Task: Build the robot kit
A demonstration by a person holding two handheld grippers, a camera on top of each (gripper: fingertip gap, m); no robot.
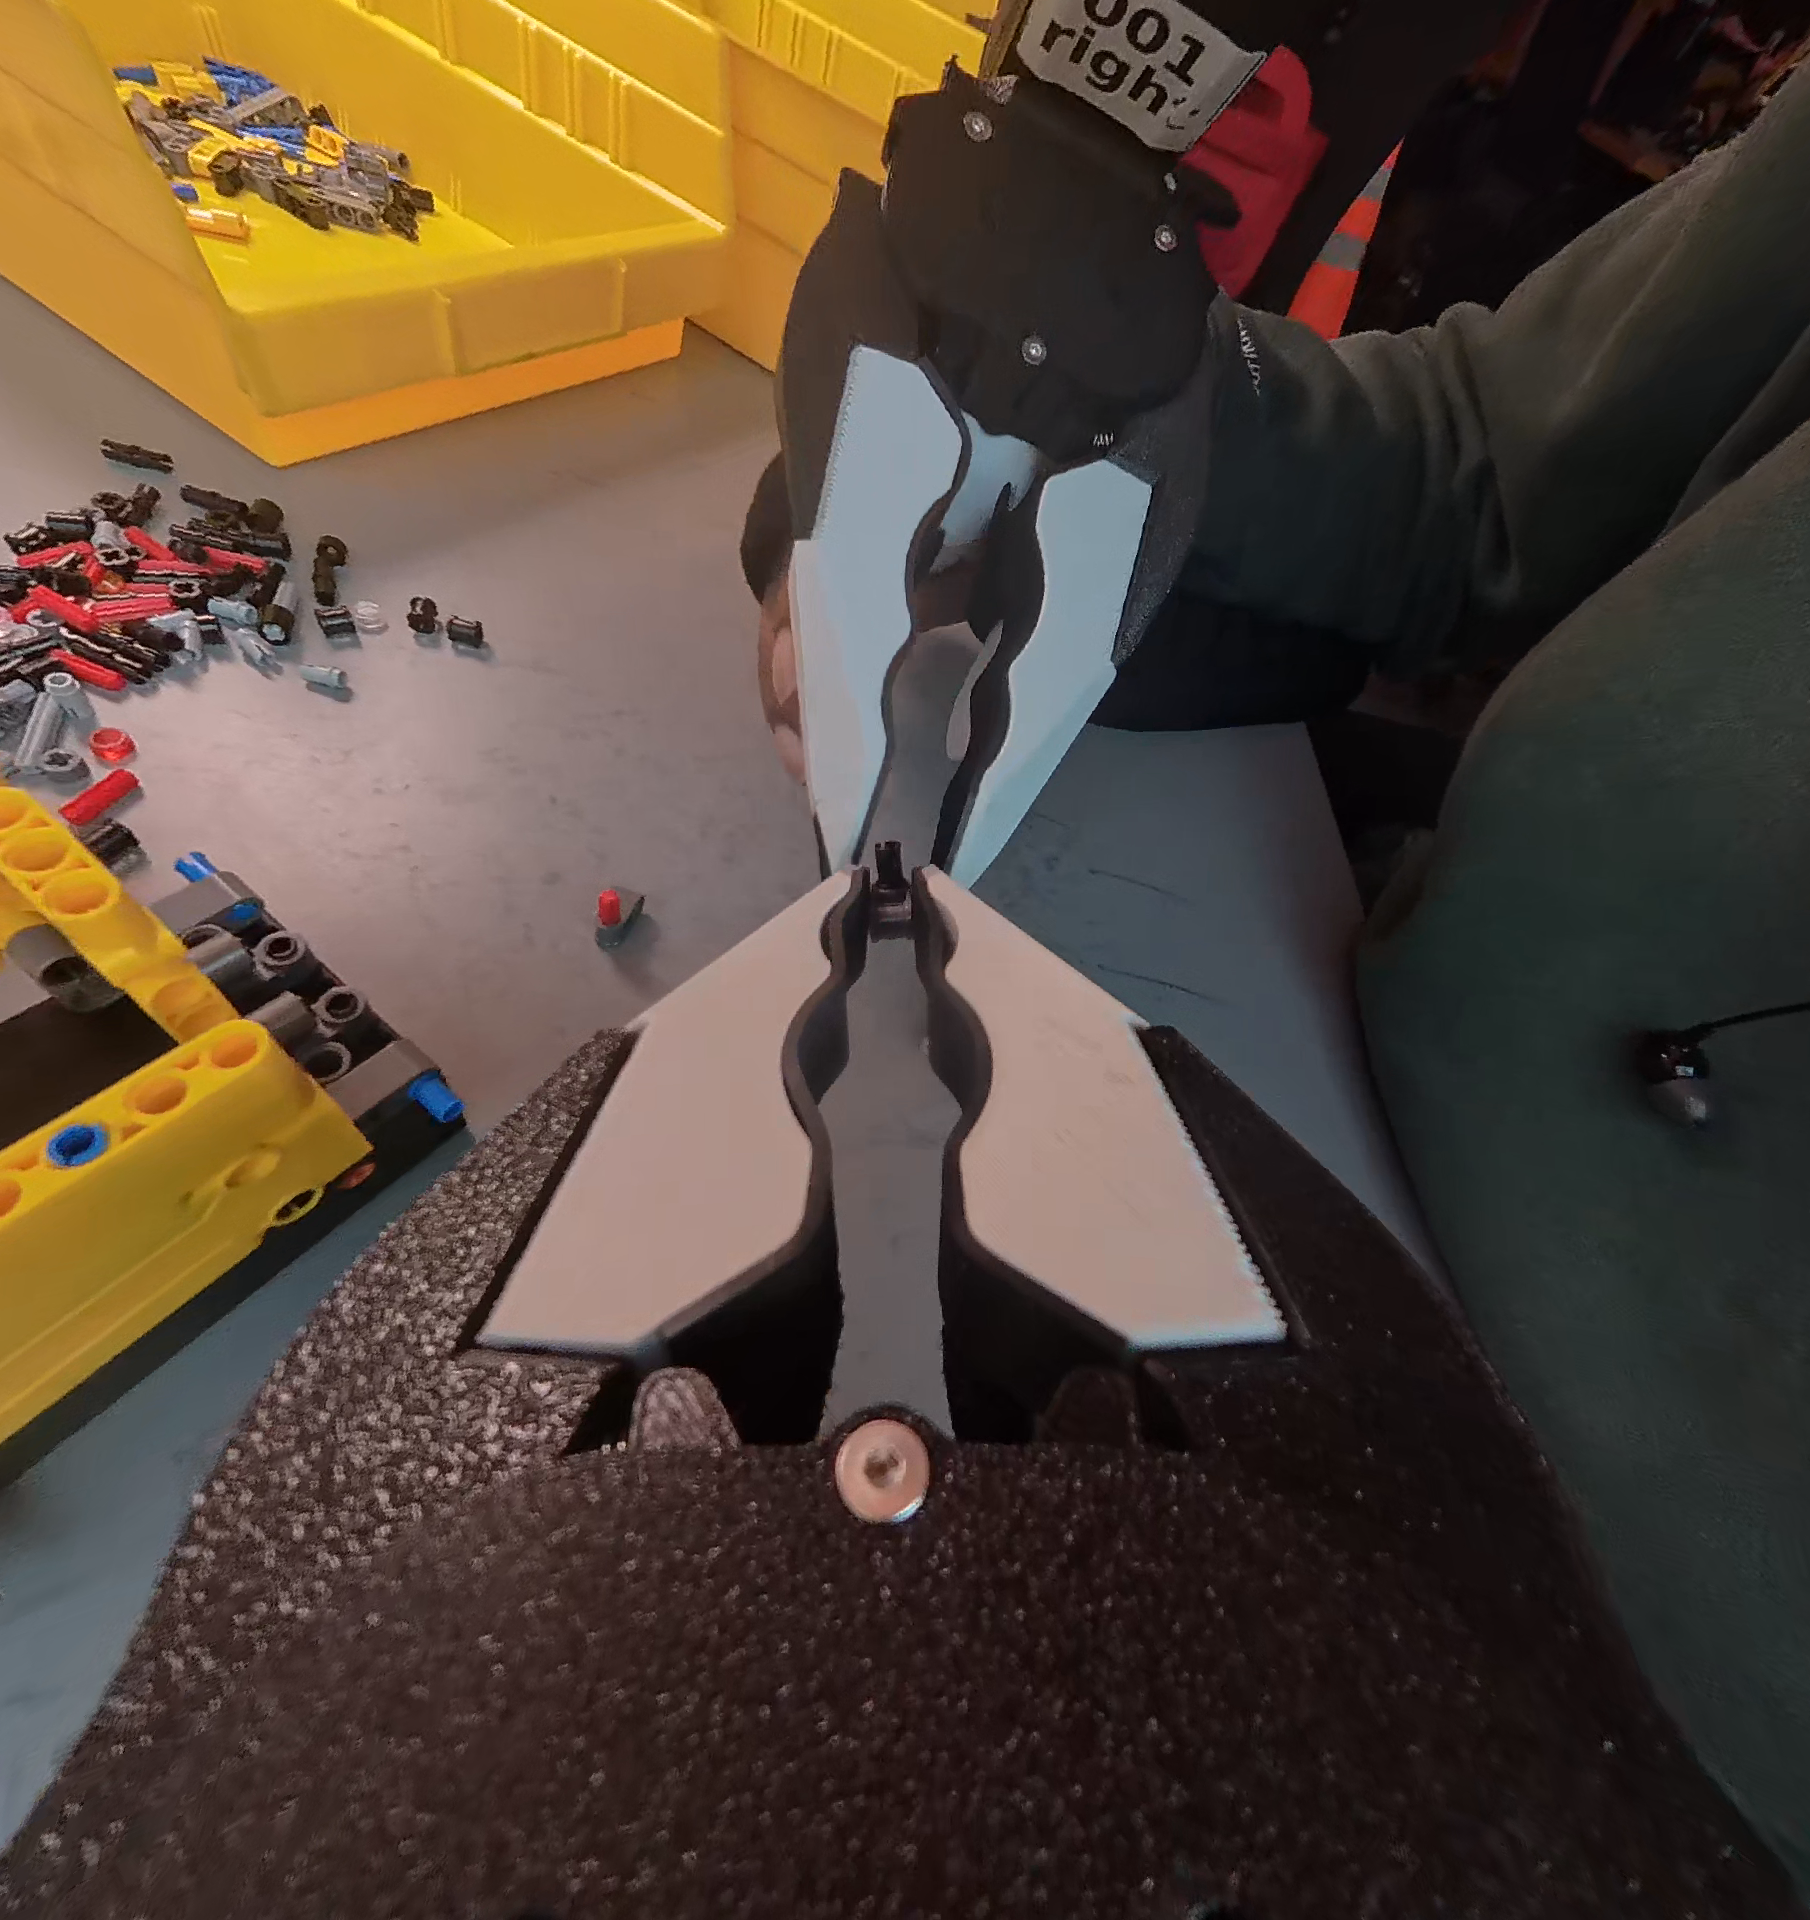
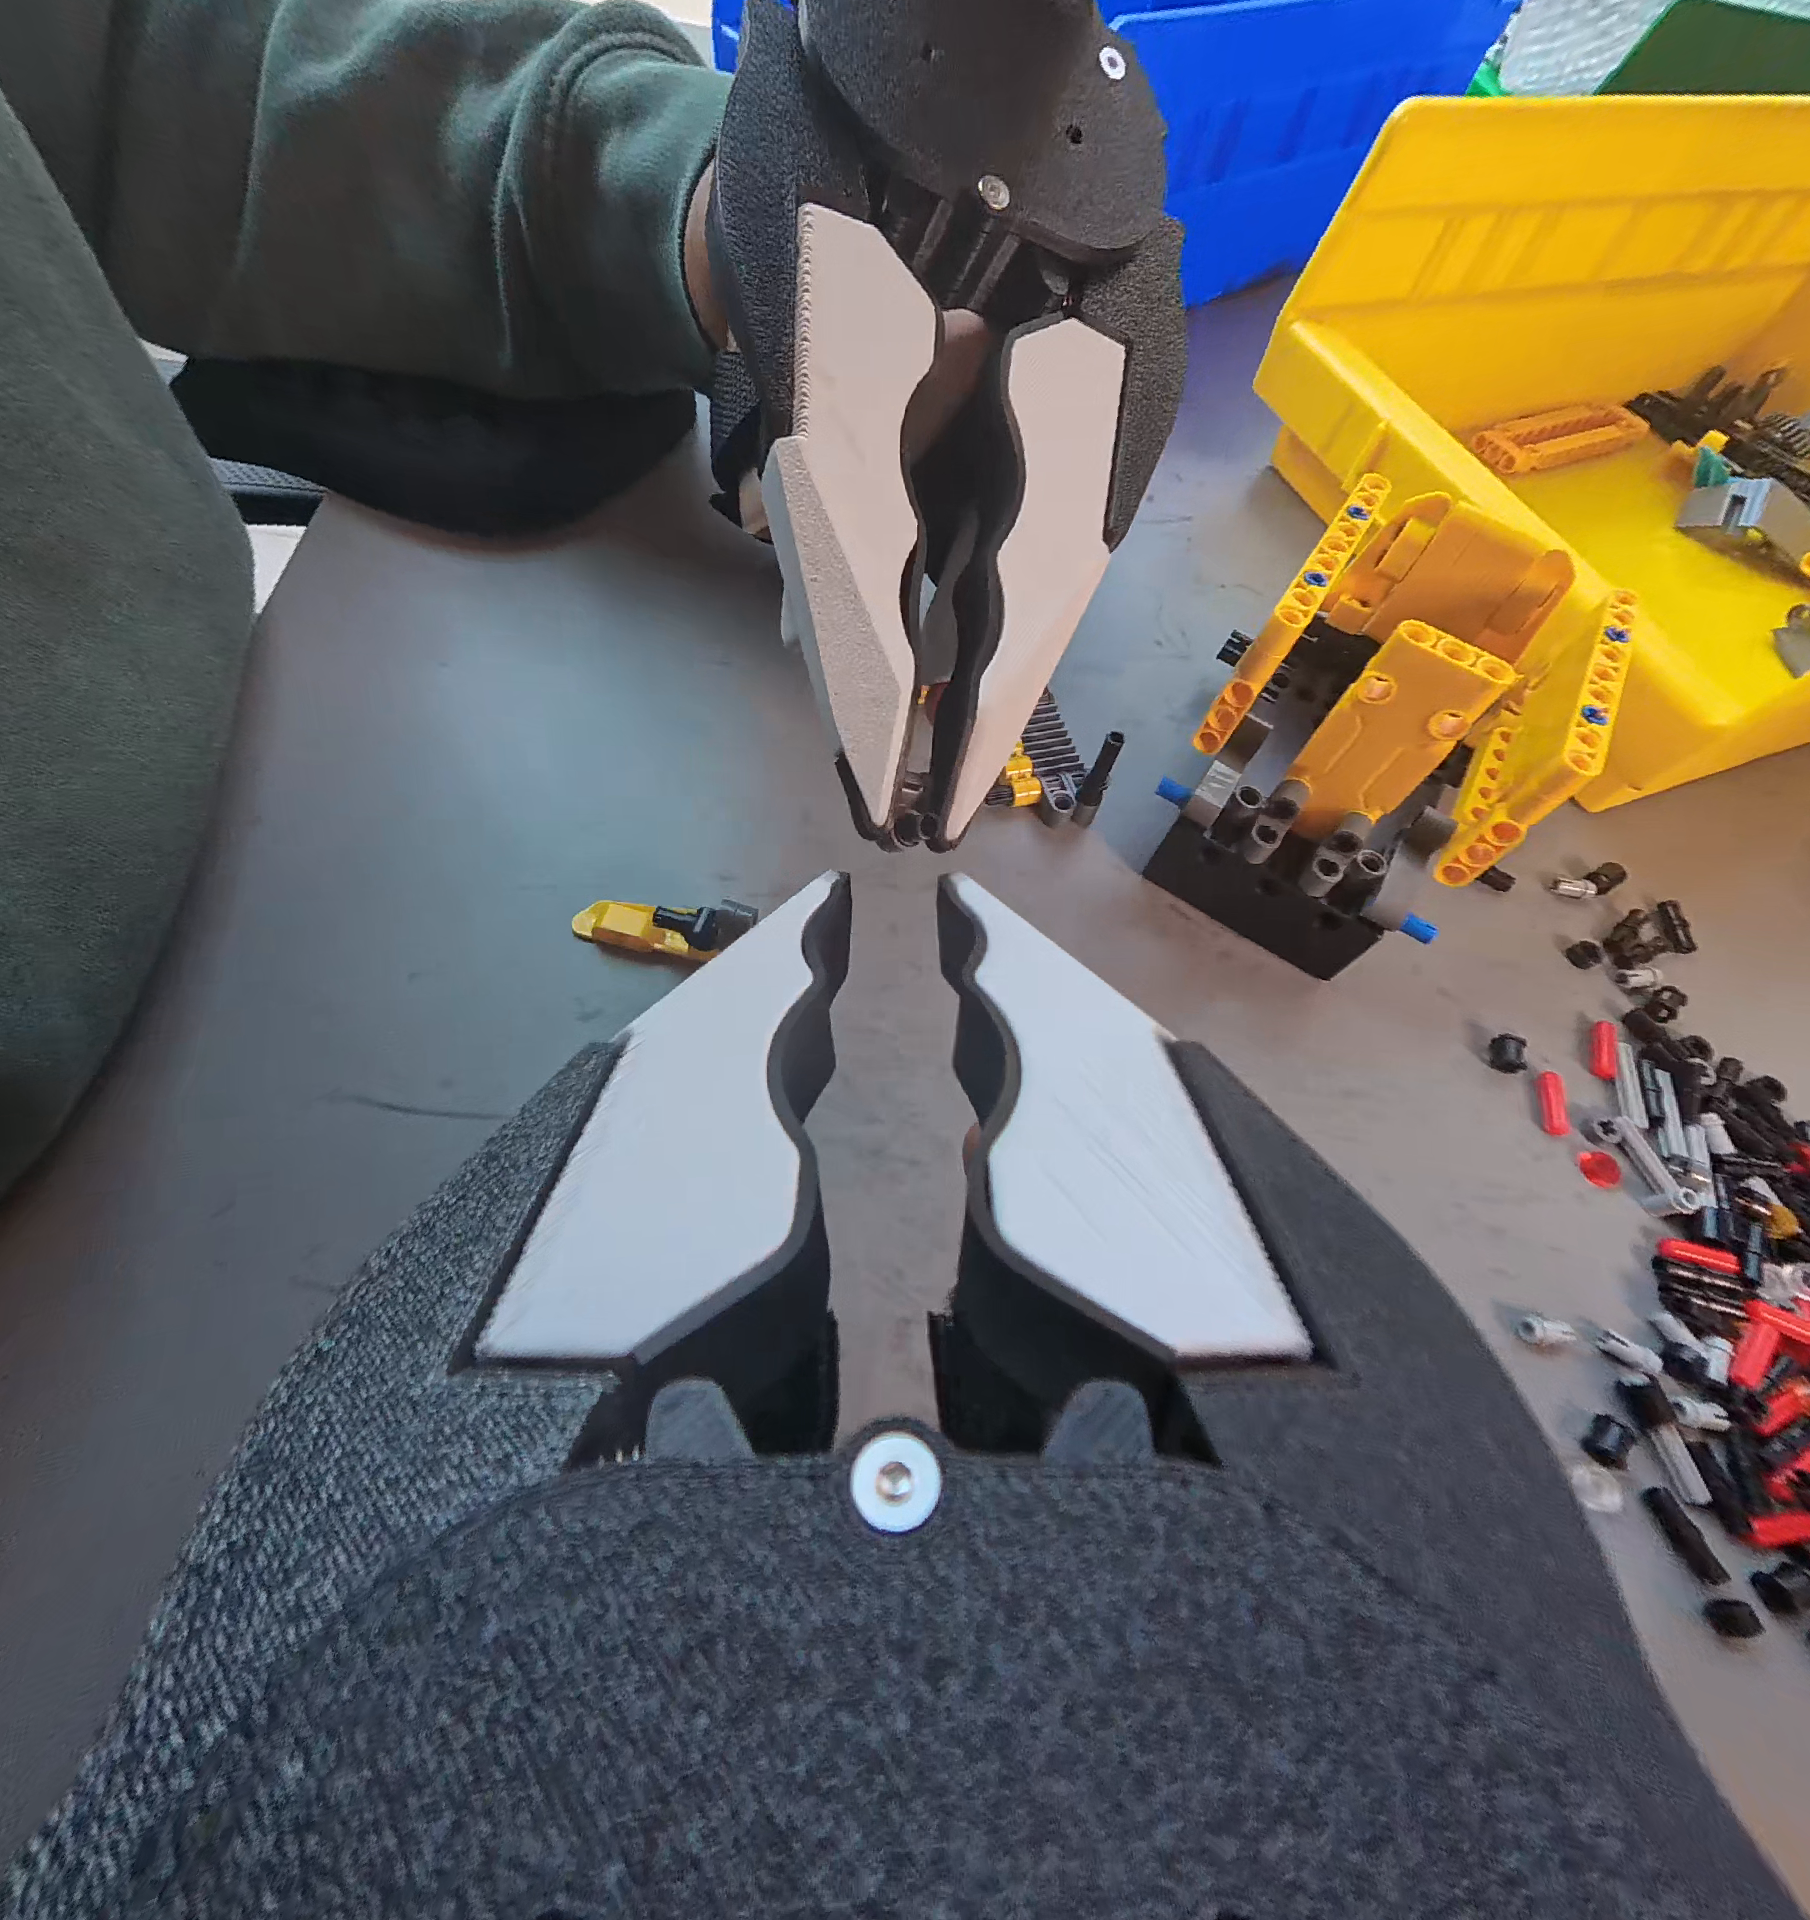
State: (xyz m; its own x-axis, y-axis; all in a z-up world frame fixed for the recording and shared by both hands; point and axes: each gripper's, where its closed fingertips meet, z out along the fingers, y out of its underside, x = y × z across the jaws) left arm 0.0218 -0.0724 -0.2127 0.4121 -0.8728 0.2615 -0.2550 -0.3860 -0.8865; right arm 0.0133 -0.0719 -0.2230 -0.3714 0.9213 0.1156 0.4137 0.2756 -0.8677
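Left wrist view: grippers (image 1: 888, 894) tip-to-tip.

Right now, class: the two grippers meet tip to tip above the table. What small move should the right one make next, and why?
Probably ease the right gripper forward and close: its jaws stand open and empty, just short of the small black piece pinched in the left gripper.

My left gripper (image 1: 888, 883) has smooth matt grey plastic fingers (image 1: 693, 1174) in a rough, grainy black housing (image 1: 880, 1683) with one shiny metal screw (image 1: 881, 1477). I see glossy yellow plastic bins (image 1: 444, 260), a matt, scuffed grey table (image 1: 527, 790), and a soft green cloth sleeve (image 1: 1452, 457). Loose plastic pegs (image 1: 132, 613) look shiny.
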